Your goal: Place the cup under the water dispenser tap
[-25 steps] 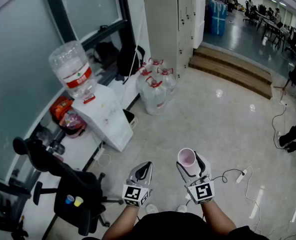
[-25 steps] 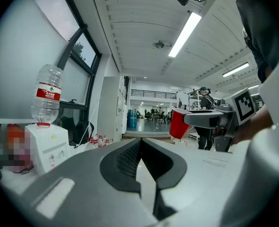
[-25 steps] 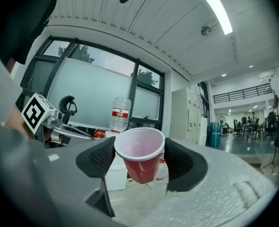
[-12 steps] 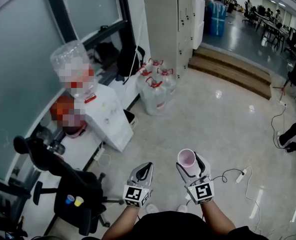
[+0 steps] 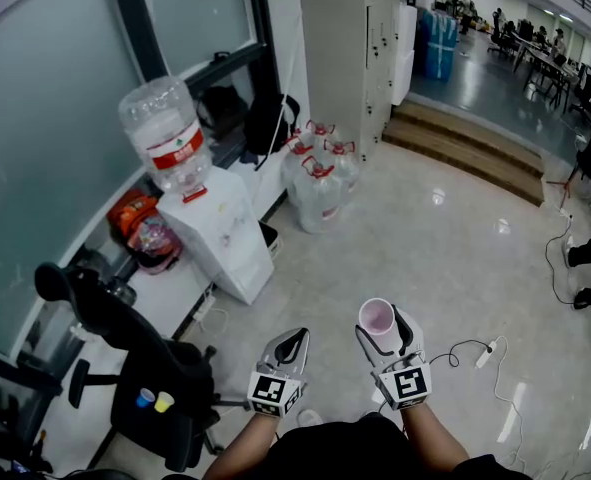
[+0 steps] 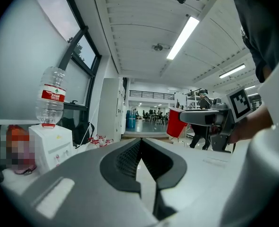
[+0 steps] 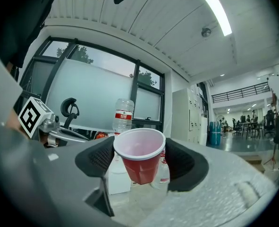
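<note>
A red plastic cup (image 5: 376, 316) with a pale inside stands upright between the pads of my right gripper (image 5: 383, 327), which is shut on it; its jaws have just eased slightly wider with the cup still held. In the right gripper view the cup (image 7: 140, 154) fills the jaws of that gripper (image 7: 141, 162), and the white water dispenser (image 7: 116, 177) shows behind it. The dispenser (image 5: 225, 238) with its inverted bottle (image 5: 165, 133) stands by the glass wall, ahead and to the left. My left gripper (image 5: 292, 337) is shut and empty, beside the right one.
A black office chair (image 5: 140, 368) stands at lower left, near the dispenser. Several spare water bottles (image 5: 320, 178) sit on the floor by a pillar. Wooden steps (image 5: 475, 138) lie far right. A power strip and cable (image 5: 483, 353) trail right of my grippers.
Both grippers and the view have shifted a little towards the dispenser, which now sits slightly nearer the middle of the head view. The cup stays held.
</note>
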{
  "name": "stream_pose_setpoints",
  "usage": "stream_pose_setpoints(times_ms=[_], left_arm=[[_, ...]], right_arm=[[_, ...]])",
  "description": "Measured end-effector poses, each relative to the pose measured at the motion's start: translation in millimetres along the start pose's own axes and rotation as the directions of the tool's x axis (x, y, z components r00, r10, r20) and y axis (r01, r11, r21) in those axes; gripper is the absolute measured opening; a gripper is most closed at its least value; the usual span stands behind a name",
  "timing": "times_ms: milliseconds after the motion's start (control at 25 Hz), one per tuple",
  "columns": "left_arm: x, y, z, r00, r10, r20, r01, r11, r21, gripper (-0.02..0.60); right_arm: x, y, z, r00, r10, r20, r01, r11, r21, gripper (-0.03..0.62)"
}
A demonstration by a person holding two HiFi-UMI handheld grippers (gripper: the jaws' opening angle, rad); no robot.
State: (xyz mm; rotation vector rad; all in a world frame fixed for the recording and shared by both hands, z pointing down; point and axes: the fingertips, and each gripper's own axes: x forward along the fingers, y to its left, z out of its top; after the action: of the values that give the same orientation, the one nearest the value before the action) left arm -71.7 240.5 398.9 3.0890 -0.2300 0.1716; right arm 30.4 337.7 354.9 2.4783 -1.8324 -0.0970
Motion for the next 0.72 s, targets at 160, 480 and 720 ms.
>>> stream_pose_setpoints(times_ms=[160,480,720], left_arm=[[-17.5,10.9,-6.5,1.0,-0.007,-0.008,0.008,1.0,0.014,0.017],[-24.0,36.0,-12.9,0.999,0.032,-0.017,-0.032,0.999,-0.005,0.017],[0.6,54.0,-10.1,0.998,0.065,-0.02,-0.065,0.998,0.0,0.017]], right_arm=[[2.6,18.9,-0.5,1.0,-0.001,0.0,0.001,1.0,0.001,0.334],[27.9,29.7,1.3,1.0,0.027,-0.008,-0.027,1.0,-0.008,0.334],[59.2,10.7,-2.0,0.999,0.045,0.001,-0.045,0.999,-0.004,0.334]])
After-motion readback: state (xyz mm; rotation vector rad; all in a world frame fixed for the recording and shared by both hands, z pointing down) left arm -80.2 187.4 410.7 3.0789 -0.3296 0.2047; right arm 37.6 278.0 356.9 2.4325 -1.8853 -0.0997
